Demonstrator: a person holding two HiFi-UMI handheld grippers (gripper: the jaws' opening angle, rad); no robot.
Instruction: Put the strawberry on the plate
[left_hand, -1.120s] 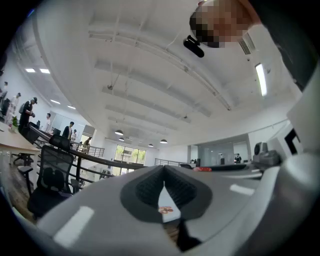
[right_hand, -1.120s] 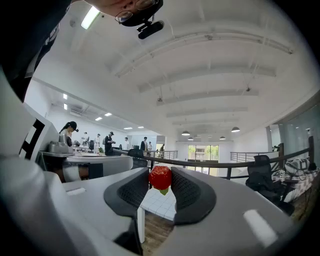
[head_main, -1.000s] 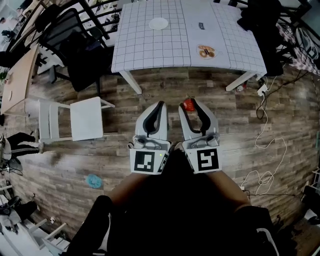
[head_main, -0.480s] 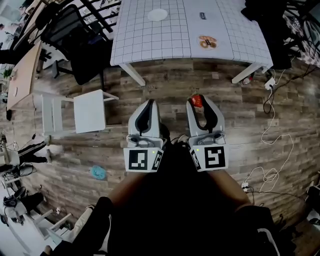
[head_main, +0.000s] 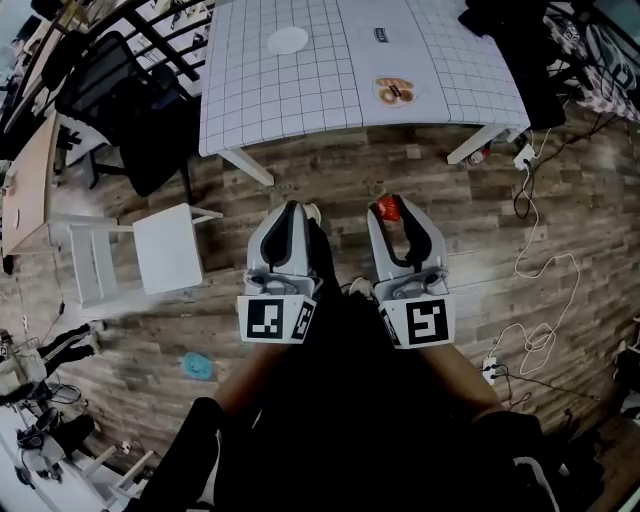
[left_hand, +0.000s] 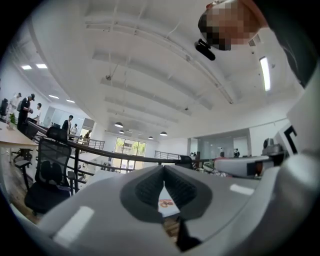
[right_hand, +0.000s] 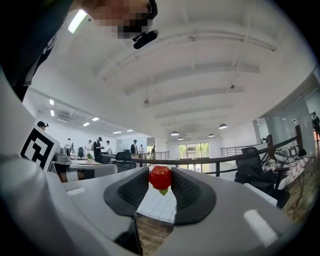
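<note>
Since a second ago: right tool (right_hand: 161, 175) keeps pinching small red strawberry (right_hand: 160, 178) at pad tips. Left tool (left_hand: 163, 171) stays pressed together, empty. Head view drifted sideways only. Round white plate (head_main: 288, 41) on white gridded table (head_main: 300, 105) remains well ahead. Carry unfinished, approach still needed.

Two grippers show in the lower middle of the head view: the left gripper (head_main: 291, 206) and the right gripper (head_main: 393, 203). There is one strawberry (head_main: 387, 209). At the top of the frame stands one white gridded table (head_main: 300, 100), and on it lie one white plate (head_main: 288, 41), one round patterned disc (head_main: 393, 91) and one small dark card (head_main: 383, 34). Two chairs stand at the left: one white chair (head_main: 165, 248) and one black office chair (head_main: 110, 85). One wooden desk (head_main: 25, 190) shows at the left edge. One blue object (head_main: 198, 365) lies on the floor (head_main: 330, 170) at lower left.
</note>
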